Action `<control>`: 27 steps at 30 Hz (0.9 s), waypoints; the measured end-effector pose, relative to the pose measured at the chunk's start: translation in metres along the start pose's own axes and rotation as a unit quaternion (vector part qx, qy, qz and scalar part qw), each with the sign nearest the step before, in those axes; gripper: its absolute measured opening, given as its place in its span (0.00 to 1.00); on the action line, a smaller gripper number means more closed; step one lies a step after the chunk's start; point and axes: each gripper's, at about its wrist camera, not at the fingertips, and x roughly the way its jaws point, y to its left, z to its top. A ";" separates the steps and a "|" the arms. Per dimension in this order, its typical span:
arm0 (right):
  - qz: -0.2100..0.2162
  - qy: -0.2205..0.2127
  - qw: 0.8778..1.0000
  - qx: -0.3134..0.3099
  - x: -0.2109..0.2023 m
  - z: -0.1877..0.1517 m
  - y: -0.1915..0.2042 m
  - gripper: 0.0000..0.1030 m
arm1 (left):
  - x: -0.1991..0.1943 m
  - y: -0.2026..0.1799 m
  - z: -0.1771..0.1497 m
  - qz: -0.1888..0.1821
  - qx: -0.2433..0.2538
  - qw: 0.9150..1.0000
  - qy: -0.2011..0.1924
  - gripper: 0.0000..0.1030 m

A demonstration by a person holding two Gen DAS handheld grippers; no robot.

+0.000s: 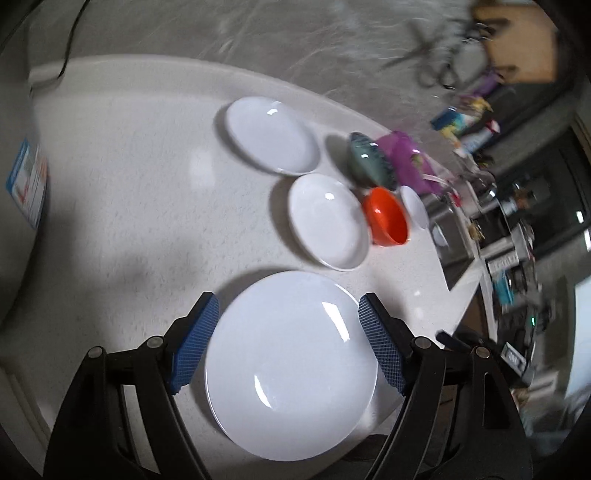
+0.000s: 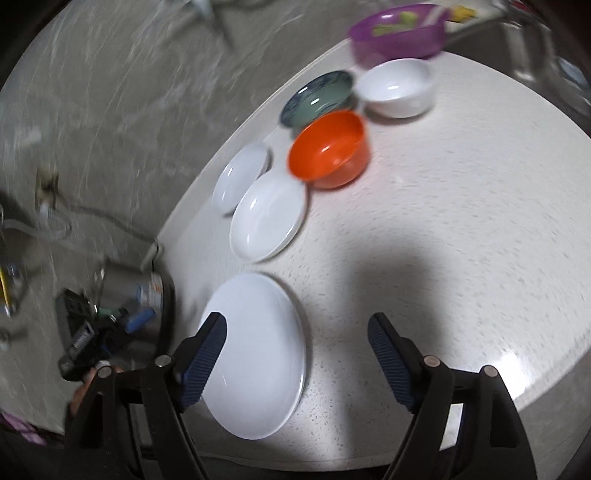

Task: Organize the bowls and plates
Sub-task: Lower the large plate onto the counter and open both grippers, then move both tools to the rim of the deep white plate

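Large white plate: lies flat at the near edge of the white speckled counter, nothing on it
Middle white plate: flat, beyond the large one and apart from it, bare
Far white plate: flat, furthest along the row, bare; in the right wrist view it sits just behind the middle plate, their rims overlapping in the picture
Orange bowl: upright, just beside the middle plate, nothing inside
Green-blue bowl: shallow, behind the orange bowl, nothing seen inside
White bowl: upright, beside the green-blue one, nothing inside
Purple bowl: at the counter's far edge, holds something yellow-green, too blurred to name
Left gripper: released, blue pads wide apart above the large plate, which shows between them untouched
Right gripper: released, nothing gripped; its left finger overlaps the large plate's rim in the picture, contact cannot be told
Left wrist view only: cluttered shelving past the counter's right edge, a blue-labelled box at the left
Right wrist view only: the white bowl's whole inside, cables on the grey floor, a grey canister below the counter edge
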 end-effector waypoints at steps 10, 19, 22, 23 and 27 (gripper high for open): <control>0.018 0.019 0.999 -0.024 0.019 0.041 -0.001 0.84 | -0.004 0.026 0.013 0.131 -0.038 0.989 -0.052 0.75; 0.093 0.034 0.980 -0.172 0.095 0.183 0.093 0.86 | 0.011 0.020 0.124 0.178 0.035 0.981 -0.075 0.75; 0.076 0.080 0.973 -0.201 0.139 0.223 0.124 0.87 | 0.040 0.026 0.156 0.154 0.027 0.987 -0.039 0.75; 0.062 0.096 0.971 -0.209 0.156 0.230 0.131 0.87 | 0.051 0.032 0.166 0.137 0.014 0.990 -0.031 0.75; 0.006 0.149 0.971 -0.187 0.224 0.254 0.138 0.82 | 0.096 0.052 0.199 0.128 -0.020 0.992 -0.001 0.74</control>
